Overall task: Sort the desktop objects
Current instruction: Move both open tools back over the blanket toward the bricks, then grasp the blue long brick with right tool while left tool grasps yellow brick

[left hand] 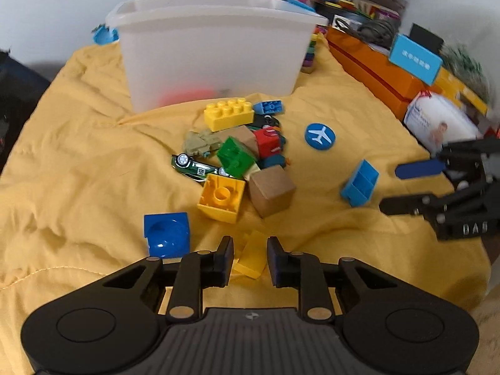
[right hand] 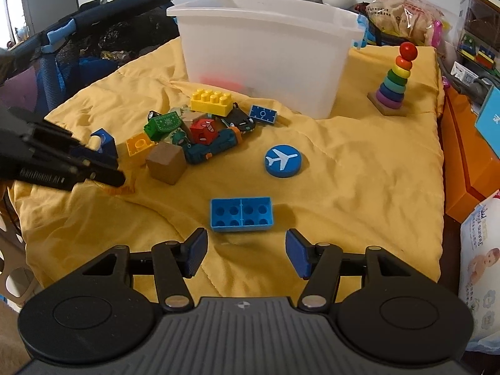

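Note:
My left gripper [left hand: 250, 251] sits low on the yellow cloth [left hand: 78, 156], its pads against a small yellow piece [left hand: 251, 257] between them. Ahead lies a toy pile: a yellow brick [left hand: 228, 114], a green brick [left hand: 234, 156], a wooden cube [left hand: 272, 190], an upturned yellow brick [left hand: 222, 198] and a blue cube [left hand: 167, 234]. My right gripper [right hand: 248, 250] stands open just short of an upturned light blue brick [right hand: 240, 215], not touching it. A blue airplane disc [right hand: 282, 161] lies beyond. The white bin [right hand: 265, 50] stands behind the pile.
A ring stacker [right hand: 393, 84] stands right of the bin. Orange boxes [left hand: 375, 68] and a wipes pack [right hand: 481, 265] line the right edge. A dark mesh playpen [right hand: 103, 31] is off the left side. Clutter fills the back.

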Tool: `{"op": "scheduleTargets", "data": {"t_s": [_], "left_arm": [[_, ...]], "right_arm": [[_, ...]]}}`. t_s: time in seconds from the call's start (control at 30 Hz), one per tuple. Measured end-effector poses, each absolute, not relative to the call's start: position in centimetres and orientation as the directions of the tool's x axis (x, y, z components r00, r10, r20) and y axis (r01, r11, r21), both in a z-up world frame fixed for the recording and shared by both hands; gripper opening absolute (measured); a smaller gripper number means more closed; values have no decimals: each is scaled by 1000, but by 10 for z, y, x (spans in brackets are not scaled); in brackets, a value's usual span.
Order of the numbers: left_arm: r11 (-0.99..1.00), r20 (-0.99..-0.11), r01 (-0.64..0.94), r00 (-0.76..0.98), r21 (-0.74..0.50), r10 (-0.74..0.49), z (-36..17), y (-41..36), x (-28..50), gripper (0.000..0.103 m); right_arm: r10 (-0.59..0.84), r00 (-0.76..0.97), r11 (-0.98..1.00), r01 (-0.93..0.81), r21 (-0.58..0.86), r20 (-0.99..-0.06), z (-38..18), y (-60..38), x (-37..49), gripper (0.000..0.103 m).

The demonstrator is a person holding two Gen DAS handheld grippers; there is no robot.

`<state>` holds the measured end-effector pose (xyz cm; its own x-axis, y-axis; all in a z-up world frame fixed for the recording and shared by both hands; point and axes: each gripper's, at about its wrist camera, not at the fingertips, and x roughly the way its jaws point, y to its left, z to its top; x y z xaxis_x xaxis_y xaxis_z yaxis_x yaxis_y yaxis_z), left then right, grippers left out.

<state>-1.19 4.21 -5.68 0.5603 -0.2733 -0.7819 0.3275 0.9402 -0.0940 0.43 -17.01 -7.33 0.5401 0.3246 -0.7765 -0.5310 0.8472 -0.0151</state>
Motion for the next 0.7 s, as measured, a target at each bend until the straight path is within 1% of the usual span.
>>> {"op": "scheduleTargets", "data": {"t_s": [0.07, 0.13, 0.2, 0.27, 0.33, 0.57, 0.7], "left_arm": [[936, -777, 351, 583, -26, -240, -54, 33, -19, 26], [911, -768, 409, 602, 59, -221, -50, 19, -29, 26], [896, -764, 438, 603, 76, -230, -50, 11, -35, 27], [885, -759, 463, 593, 46, -270, -47, 6, -39, 27], [876, -754, 480, 591, 43, -286, -47, 1, -41, 27], [897, -748, 442, 601, 18, -281, -49, 3, -40, 27], [903, -724, 430, 626, 10, -290, -44, 4, -42, 27]], "right_arm": [[324, 539, 849, -528, -12, -777, -74, -171, 5, 59], [325, 538, 849, -528, -11, -778, -74, -171, 5, 59], [325, 535, 847, -531, -11, -779, -75, -171, 6, 59], [328, 532, 845, -534, -9, -781, -76, -170, 6, 59], [330, 528, 842, -539, -8, -783, -76, -169, 7, 60], [340, 520, 830, -558, -10, -784, -77, -166, 7, 60], [337, 523, 833, -553, -10, -782, -76, -166, 7, 61]]}}
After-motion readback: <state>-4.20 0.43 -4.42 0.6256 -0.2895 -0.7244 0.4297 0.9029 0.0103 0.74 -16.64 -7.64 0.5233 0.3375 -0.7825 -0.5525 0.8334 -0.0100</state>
